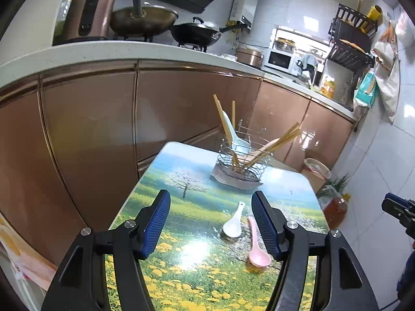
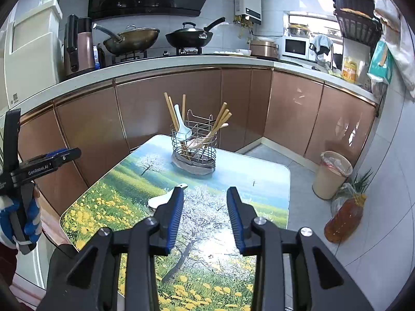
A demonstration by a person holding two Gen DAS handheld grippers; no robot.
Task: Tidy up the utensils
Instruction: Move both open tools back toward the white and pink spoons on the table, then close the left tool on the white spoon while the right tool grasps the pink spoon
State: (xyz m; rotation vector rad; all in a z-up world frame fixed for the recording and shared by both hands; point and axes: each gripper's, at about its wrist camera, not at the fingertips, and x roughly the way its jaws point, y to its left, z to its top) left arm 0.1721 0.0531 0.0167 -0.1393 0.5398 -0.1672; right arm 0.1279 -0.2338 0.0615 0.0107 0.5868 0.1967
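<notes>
Left wrist view: your left gripper (image 1: 210, 210) fingers spread, empty, over white spoon (image 1: 233, 221) and pink spoon (image 1: 258, 246) lying side by side on bench (image 1: 181, 181); wire holder (image 1: 240, 162) beyond. Right gripper (image 2: 205, 202) fingers also spread, empty

I see bright daylight from the window (image 2: 303, 26) at upper right, white glare on the glossy worktop (image 1: 197, 256), sharp focus, strong fisheye bending and dark vignette at the corners.

Both wrist views look down-forward over the table (image 1: 186, 272) — sharing the wire holder (image 2: 194, 153) and counter.
</notes>
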